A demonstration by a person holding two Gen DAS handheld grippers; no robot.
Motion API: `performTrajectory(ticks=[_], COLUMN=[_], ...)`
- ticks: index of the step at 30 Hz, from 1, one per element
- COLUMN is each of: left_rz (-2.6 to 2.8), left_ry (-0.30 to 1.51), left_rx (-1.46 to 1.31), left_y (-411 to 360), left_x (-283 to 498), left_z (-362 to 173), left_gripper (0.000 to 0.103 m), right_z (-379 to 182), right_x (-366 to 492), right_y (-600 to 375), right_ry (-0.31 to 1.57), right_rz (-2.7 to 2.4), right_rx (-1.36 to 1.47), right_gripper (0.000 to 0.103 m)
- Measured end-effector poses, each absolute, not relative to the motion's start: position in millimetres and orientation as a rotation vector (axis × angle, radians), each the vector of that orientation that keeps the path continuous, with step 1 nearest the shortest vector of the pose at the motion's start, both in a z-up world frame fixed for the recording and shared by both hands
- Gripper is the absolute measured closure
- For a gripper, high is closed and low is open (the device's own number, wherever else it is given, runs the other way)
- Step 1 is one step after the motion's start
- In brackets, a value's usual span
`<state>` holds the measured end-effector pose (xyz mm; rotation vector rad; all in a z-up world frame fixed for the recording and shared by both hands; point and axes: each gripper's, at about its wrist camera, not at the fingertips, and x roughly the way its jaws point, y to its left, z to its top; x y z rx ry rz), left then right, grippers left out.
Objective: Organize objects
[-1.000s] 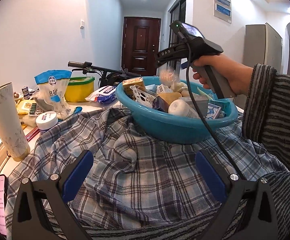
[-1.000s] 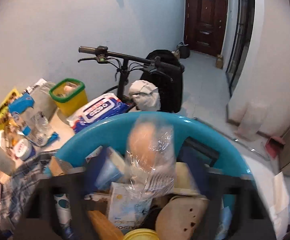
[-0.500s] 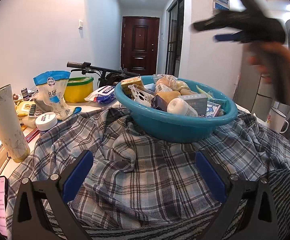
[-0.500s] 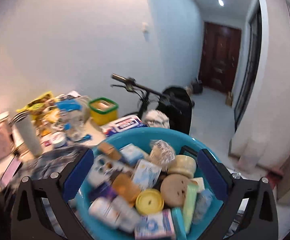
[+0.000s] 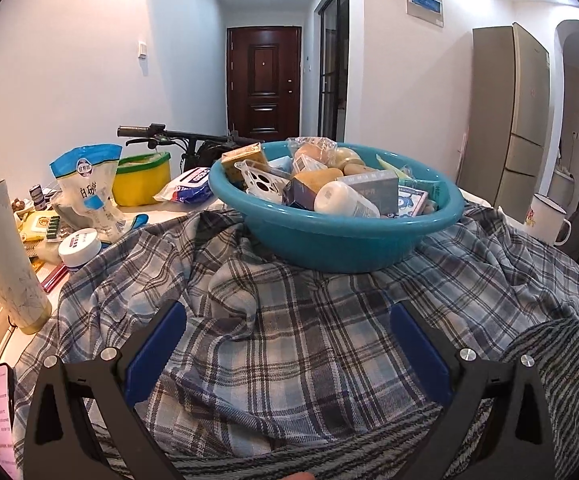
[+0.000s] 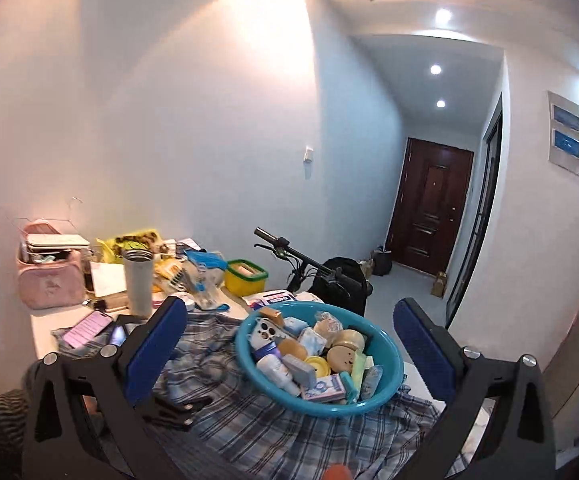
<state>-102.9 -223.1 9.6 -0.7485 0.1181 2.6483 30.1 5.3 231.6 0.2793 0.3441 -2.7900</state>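
Teal basin (image 5: 329, 240), piled with small stuff, is parked on a rumpled plaid shirt (image 5: 289, 328) spread over the tabletop (image 6: 45, 328). The basin is seen dead ahead of the left tongs (image 5: 285, 344), which are held low over the shirt with both blue pads spread wide and nothing between them. The right tongs (image 6: 289, 348) are held up higher and further back, also spread wide and empty, and the basin is framed right between their pads from above.

So the basin can be reached from either side, but loose things are all found off to the left: a white jar (image 5: 79, 243) just beside the shirt edge, a blue-and-white sugar bag (image 5: 89, 188), a tall marbled tumbler (image 5: 5, 256), a yellow tub (image 5: 141, 178) and a wipes pack (image 5: 187, 190) further back. Those look nearer the left tongs, so that side is probably better placed for the next pickup. The tumbler stands upright, so a sideways pinch would be needed there.
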Motion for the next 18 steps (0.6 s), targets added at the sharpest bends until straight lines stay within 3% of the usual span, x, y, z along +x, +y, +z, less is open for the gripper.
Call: performTrajectory(ticks=[2,7,13,15,18], left_rz=[2.648,2.649,2.651,2.650,2.653], left_ry=[0.117,0.141,0.186,0.173,0.144], left_rx=[-0.751,-0.746,-0.744,-0.739,-0.739], left_y=[-223.4,-221.4,-216.4,-218.8,-222.7], left_x=[-103.1,-101.7,-99.7,-99.0,-99.8], left_z=[9.6,10.0,8.6,9.2,10.3], left_gripper=[0.000,0.000,0.000,0.000,0.000], right_z=[216.5,137.1,38.9,26.1,29.3], right_x=[38.6,13.5,-37.6,-53.2,-49.8], right_y=[10.3,31.2,33.3,41.5,53.9], right_ry=[0.314,0.030,0.039,-0.013,-0.100], right_rz=[-2.855,-2.859,-3.033,-3.025,-3.031], right_rx=[0.276,0.444,0.668,0.833,0.777], right_gripper=[0.000,0.000,0.000,0.000,0.000])
